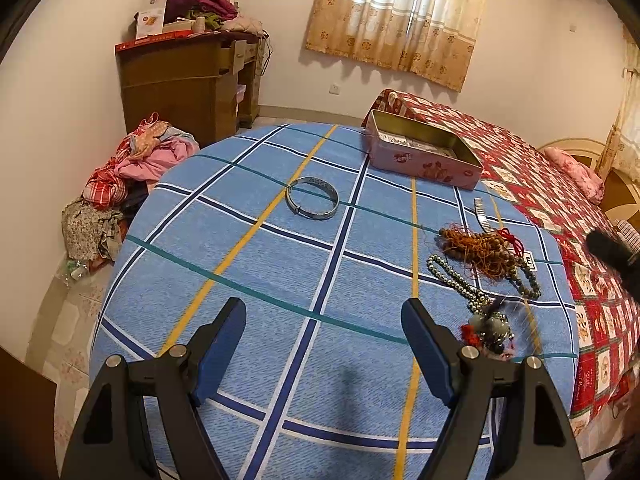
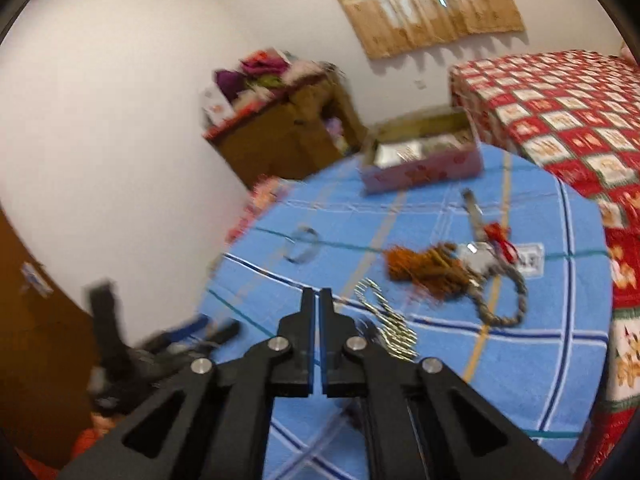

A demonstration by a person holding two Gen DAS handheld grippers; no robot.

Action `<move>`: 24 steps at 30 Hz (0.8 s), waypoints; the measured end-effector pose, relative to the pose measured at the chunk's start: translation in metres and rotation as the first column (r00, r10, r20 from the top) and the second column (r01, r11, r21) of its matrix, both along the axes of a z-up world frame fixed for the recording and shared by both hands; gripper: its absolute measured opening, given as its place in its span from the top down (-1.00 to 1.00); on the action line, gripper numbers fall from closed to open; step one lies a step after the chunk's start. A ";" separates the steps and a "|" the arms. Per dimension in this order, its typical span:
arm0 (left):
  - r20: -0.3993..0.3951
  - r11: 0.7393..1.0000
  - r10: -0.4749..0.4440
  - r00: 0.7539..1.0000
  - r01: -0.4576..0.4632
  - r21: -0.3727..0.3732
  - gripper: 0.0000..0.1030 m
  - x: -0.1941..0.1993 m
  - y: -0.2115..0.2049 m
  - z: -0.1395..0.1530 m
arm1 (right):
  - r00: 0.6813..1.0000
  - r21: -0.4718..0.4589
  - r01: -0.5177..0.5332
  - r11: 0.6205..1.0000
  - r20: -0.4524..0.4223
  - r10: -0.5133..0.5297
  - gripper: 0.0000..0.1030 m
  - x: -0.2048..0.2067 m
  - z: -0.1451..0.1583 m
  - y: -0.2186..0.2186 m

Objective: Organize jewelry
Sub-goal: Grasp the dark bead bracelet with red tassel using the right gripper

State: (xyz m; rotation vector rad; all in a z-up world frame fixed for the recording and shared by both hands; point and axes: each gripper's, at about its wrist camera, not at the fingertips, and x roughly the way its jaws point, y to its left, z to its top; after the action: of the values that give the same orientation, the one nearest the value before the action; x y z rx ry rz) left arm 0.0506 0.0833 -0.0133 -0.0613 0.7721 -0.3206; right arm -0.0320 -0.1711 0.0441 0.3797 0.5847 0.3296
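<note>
- Beside the pink tin (image 1: 424,160), on the blue checked worktop (image 1: 248,272), lies the jewelry: a silver bangle (image 1: 313,198) just in front of the tin to its left, tangled bead strands (image 1: 480,252) further forward to its right.
- Left tongs (image 1: 324,344) hang wide open over bare cloth, holding nothing.
- Right tongs (image 2: 320,332) are closed almost pad to pad; nothing shows between them, though that view is blurred.
- Risk, as I judge it: the orange tassel (image 2: 420,268), red cord (image 2: 502,240) and beads interlock, so lifting one strand may drag the rest off the worktop.
- The bangle is thin, smooth metal, likely slippery.
</note>
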 end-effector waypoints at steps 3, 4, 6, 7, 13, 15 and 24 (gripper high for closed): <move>0.001 1.000 -0.001 1.000 0.001 -0.006 -0.55 0.000 0.000 0.000 | 0.998 -0.065 0.029 0.997 0.054 -0.026 0.92 -0.005 0.015 0.000; 0.001 1.000 -0.001 1.000 0.001 -0.007 -0.55 0.000 0.000 0.001 | 0.999 -0.058 0.021 0.998 0.043 -0.018 0.90 -0.004 0.015 -0.002; 0.003 1.000 -0.001 1.000 0.001 -0.006 -0.55 -0.001 0.000 0.001 | 1.000 -0.051 0.021 0.998 0.007 -0.021 0.90 -0.003 0.008 -0.007; 0.006 1.000 -0.001 1.000 0.001 -0.005 -0.55 -0.001 0.001 0.001 | 1.000 -0.055 0.022 0.998 -0.012 -0.023 0.84 -0.003 0.002 -0.008; 0.005 1.000 0.000 1.000 0.001 -0.004 -0.55 0.000 0.001 0.002 | 0.980 -0.082 -0.030 0.996 -0.201 0.013 0.76 -0.003 -0.054 -0.001; 0.003 1.000 -0.001 1.000 0.001 -0.002 -0.55 0.000 0.001 0.002 | 0.967 -0.139 -0.047 0.989 -0.256 0.010 0.76 -0.005 -0.073 0.006; 0.011 1.000 0.009 1.000 -0.009 -0.001 -0.55 0.001 0.005 0.003 | 0.964 -0.247 -0.039 0.968 -0.264 -0.028 -0.15 -0.007 -0.089 0.009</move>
State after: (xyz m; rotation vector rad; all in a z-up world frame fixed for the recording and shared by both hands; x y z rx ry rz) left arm 0.0511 0.0884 -0.0108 -0.0637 0.7609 -0.3122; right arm -0.0394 -0.1617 -0.0445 0.1785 0.8808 0.2073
